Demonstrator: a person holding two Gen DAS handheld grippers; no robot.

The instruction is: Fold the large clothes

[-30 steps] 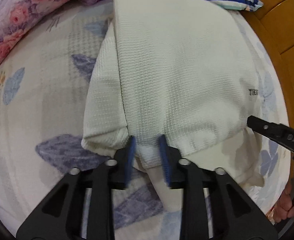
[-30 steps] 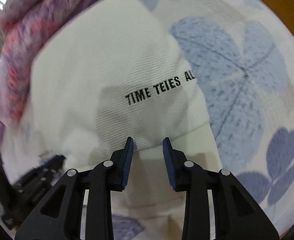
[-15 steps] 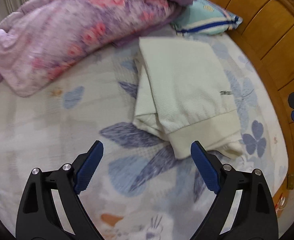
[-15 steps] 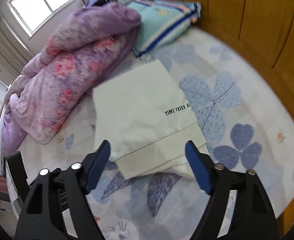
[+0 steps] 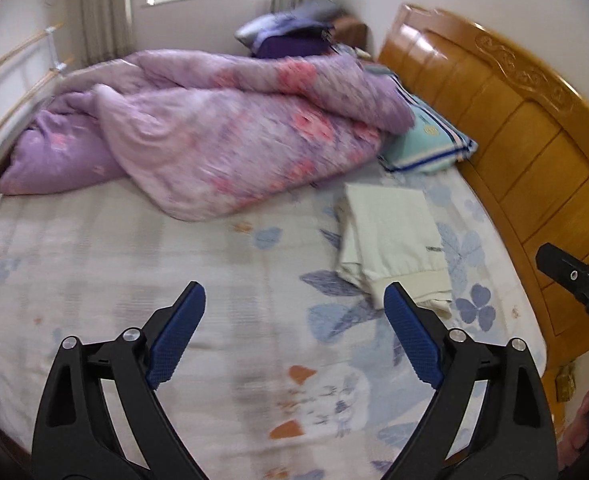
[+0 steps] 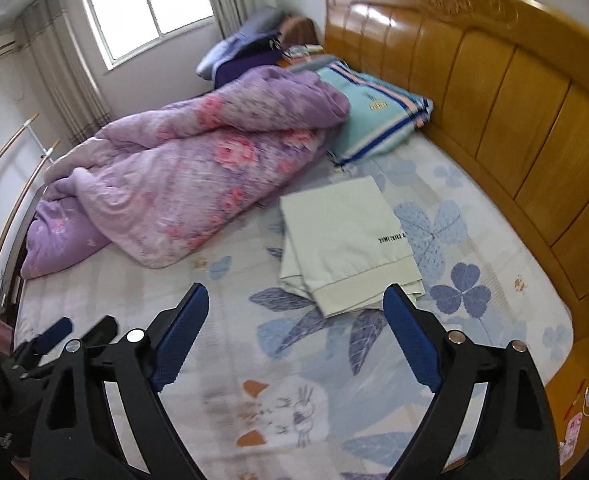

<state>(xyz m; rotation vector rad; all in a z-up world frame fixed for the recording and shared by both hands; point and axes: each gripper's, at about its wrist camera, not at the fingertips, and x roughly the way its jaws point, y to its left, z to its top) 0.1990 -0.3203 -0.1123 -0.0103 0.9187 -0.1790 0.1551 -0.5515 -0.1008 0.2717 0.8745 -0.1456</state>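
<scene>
Purple floral quilt (image 6: 190, 184) bunched by striped teal pillow (image 6: 374, 112), w/ wooden headboard (image 6: 494, 92) & window (image 6: 146, 8) behind.

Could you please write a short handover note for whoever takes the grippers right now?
Left gripper: jaws opening, nothing between the fingers, well above the sheet.
Right gripper: the same, empty and opening.
Garment: cream, folded into a rectangle, flat on the sheet near the headboard, beside the quilt.
Done: the fold looks finished.
Left: check that the edges are neat; one layer shows at the left edge.
</scene>
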